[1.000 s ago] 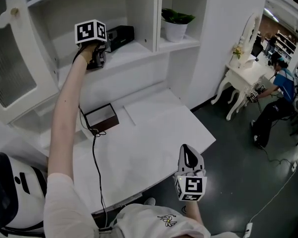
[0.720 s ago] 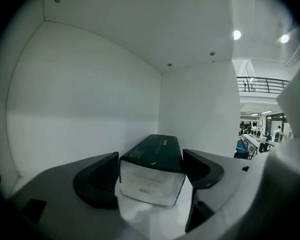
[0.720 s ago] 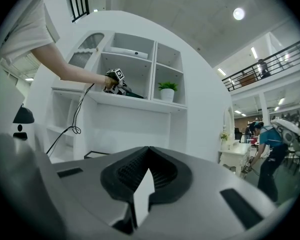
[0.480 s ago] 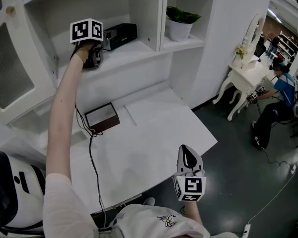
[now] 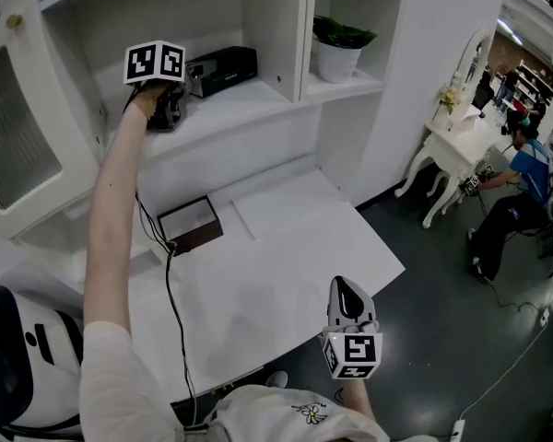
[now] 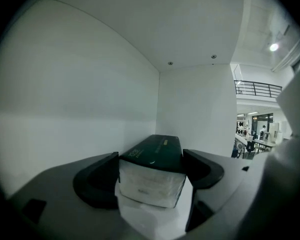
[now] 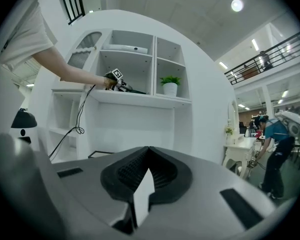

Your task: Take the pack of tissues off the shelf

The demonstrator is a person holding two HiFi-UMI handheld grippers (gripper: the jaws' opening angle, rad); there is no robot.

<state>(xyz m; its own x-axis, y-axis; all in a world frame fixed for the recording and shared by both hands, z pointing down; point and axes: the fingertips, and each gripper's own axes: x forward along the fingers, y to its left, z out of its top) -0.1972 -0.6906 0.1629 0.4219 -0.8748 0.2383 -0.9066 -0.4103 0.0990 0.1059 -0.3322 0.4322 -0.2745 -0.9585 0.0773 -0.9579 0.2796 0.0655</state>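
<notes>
The pack of tissues (image 5: 223, 68) is a long dark-topped block with white sides, lying on the white shelf (image 5: 249, 99). My left gripper (image 5: 177, 95) is raised to that shelf at the pack's near end. In the left gripper view both jaws press the sides of the pack (image 6: 152, 174), so the left gripper (image 6: 152, 166) is shut on it. My right gripper (image 5: 349, 290) hangs low in front of the desk edge, well away from the shelf. In the right gripper view that gripper (image 7: 148, 160) has its jaws together and nothing between them.
A potted plant (image 5: 337, 49) stands in the compartment right of the pack. A brown open box (image 5: 191, 224) sits on the white desk (image 5: 295, 247), and a black cable (image 5: 170, 274) trails over it. An open cabinet door (image 5: 18, 127) is at left. A person (image 5: 521, 173) bends by a dressing table (image 5: 452, 145).
My left gripper has drawn back a little to the left along the shelf, and more of the pack's length now shows. The right gripper has barely moved.
</notes>
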